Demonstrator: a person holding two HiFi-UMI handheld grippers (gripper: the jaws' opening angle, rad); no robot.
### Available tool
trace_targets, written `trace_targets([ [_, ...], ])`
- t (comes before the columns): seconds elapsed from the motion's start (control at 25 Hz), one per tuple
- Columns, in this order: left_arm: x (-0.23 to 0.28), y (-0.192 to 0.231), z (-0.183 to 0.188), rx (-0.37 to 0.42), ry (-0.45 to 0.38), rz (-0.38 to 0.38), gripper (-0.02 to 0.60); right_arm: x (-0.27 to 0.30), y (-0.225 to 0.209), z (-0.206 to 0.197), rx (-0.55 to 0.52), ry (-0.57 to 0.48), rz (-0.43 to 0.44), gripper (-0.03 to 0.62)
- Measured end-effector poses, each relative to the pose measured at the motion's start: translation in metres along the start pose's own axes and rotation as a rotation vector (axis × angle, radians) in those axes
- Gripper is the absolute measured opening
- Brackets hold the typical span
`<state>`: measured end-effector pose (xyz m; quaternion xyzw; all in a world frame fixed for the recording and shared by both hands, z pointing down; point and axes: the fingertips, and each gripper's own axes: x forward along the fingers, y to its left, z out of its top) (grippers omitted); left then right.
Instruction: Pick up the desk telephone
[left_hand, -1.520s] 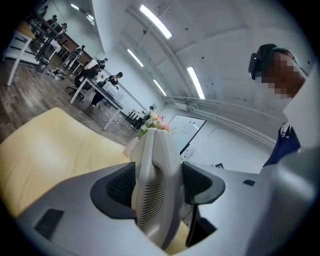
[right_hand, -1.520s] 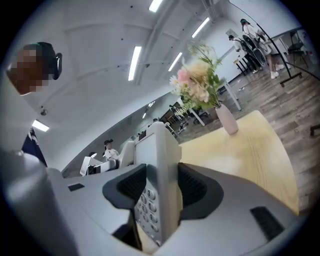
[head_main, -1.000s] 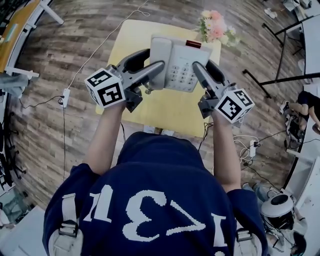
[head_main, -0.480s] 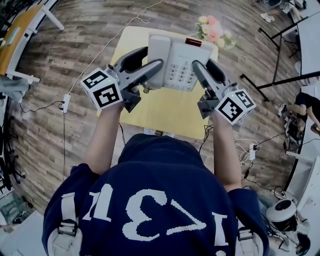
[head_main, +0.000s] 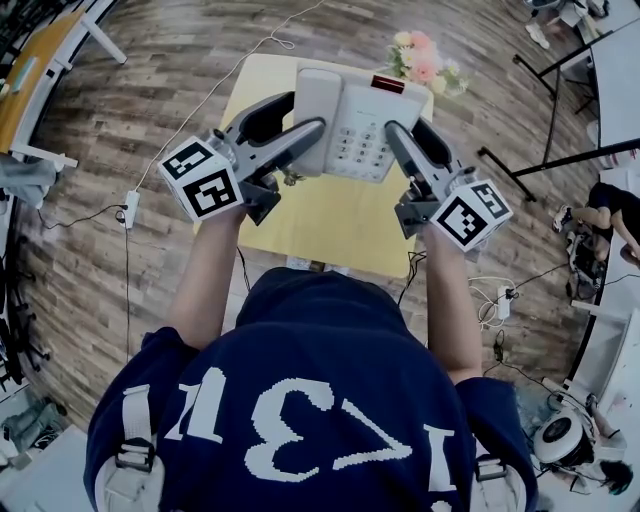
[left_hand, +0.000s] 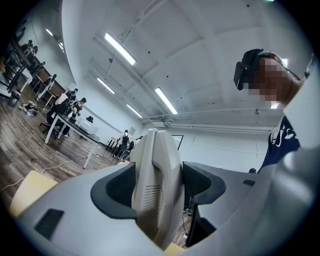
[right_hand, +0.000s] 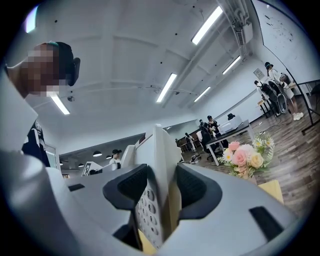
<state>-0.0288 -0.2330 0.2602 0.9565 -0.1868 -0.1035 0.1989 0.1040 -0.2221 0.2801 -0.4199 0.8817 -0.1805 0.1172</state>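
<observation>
White plastic desk telephone (head_main: 360, 115) is over the far end of a small yellow wooden tabletop (head_main: 320, 215), pinched from both sides. The left gripper (head_main: 305, 120) has its jaws clamped on the handset edge. The right gripper (head_main: 404, 128) has its jaws clamped on the keypad edge, near a pink-and-cream flower bunch (head_main: 428, 55).

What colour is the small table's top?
The tabletop is pale yellow, and it shows best in the head view.

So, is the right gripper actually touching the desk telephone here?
Touching. The right gripper view shows the right gripper clamped on the desk telephone: both jaws press its edge, one on the keypad face, one on the underside, no gap.
</observation>
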Motion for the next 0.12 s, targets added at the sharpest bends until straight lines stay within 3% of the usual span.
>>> trace_targets([
  [0.12, -0.0017, 0.0037, 0.0055, 0.005, 0.003, -0.001, 0.299, 0.0064, 0.0023, 0.0025, -0.002, 0.003, 0.0, 0.201],
])
